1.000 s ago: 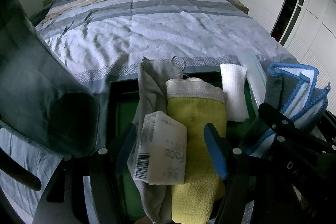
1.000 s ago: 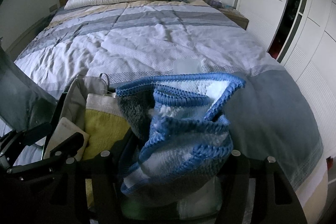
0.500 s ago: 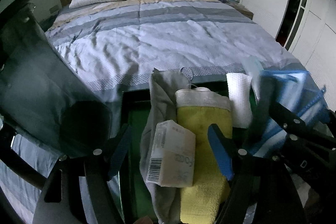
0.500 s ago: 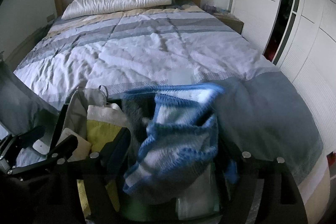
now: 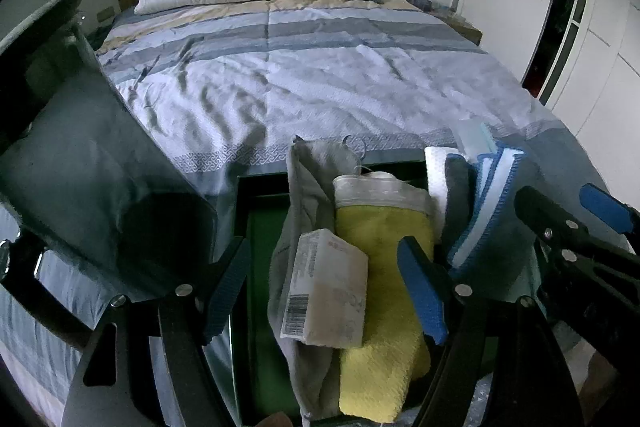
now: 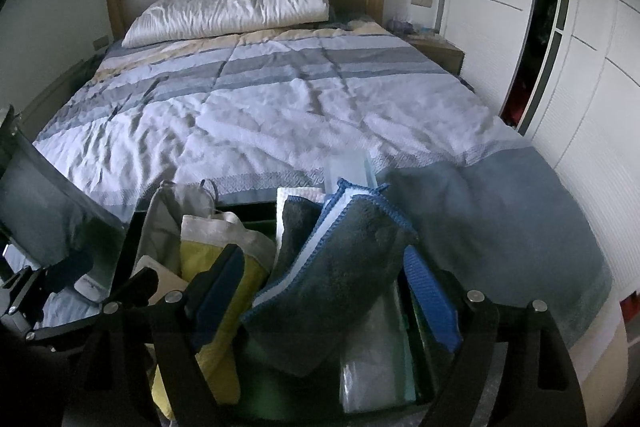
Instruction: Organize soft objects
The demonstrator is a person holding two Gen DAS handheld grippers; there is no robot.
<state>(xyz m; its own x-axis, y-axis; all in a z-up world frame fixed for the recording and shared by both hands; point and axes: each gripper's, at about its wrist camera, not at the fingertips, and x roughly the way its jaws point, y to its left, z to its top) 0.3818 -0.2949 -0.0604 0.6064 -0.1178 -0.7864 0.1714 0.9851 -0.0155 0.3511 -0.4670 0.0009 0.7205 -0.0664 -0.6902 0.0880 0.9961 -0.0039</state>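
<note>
A dark box with a green inside [image 5: 260, 227] stands at the foot of the bed. In it lie a grey cloth [image 5: 308, 187], a yellow towel [image 5: 380, 251], a white wrapped pack [image 5: 326, 293], a white cloth [image 5: 436, 171] and a grey cloth with blue trim [image 6: 340, 267], also in the left wrist view [image 5: 488, 195]. My left gripper [image 5: 324, 291] is open over the pack and yellow towel. My right gripper [image 6: 324, 287] is open, its fingers either side of the blue-trimmed cloth, which rests in the box.
The bed [image 6: 280, 107] with a striped quilt and a white pillow [image 6: 228, 11] stretches ahead. A dark lid or panel [image 5: 80, 167] stands at the left. White wardrobe doors [image 6: 580, 47] line the right. A clear plastic bag [image 6: 372, 367] lies in the box.
My right gripper has opened and let go of the blue-trimmed cloth, which now lies in the box. Both grippers have drawn back a little.
</note>
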